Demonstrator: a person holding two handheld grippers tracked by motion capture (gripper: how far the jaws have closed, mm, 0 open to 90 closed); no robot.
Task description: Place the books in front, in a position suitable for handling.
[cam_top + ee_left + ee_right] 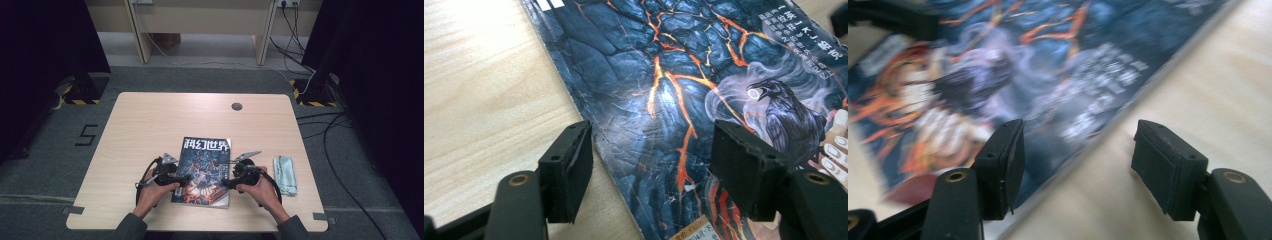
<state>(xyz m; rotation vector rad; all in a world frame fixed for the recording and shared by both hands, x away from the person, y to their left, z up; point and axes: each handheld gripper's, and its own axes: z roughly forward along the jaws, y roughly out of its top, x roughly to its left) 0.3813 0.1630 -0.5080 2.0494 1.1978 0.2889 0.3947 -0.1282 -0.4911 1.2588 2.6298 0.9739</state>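
Observation:
A magazine [204, 170] with a dark blue cover, orange lava cracks and a white title lies flat near the table's front edge. My left gripper [182, 179] sits at its left edge and my right gripper [227, 183] at its right edge, each held in a hand. In the left gripper view the gripper [651, 165] is open and straddles the magazine [684, 75] edge, one jaw over bare wood, the other over the cover. In the right gripper view the gripper [1078, 160] is open too, one jaw over the blurred magazine [998, 65], the other over the table.
A folded pale green cloth [285, 174] lies right of the right hand. The wooden table [150, 120] has a round cable hole [237, 106] near its far edge. Cables [330, 130] run over the grey floor at the right; dark curtains flank both sides.

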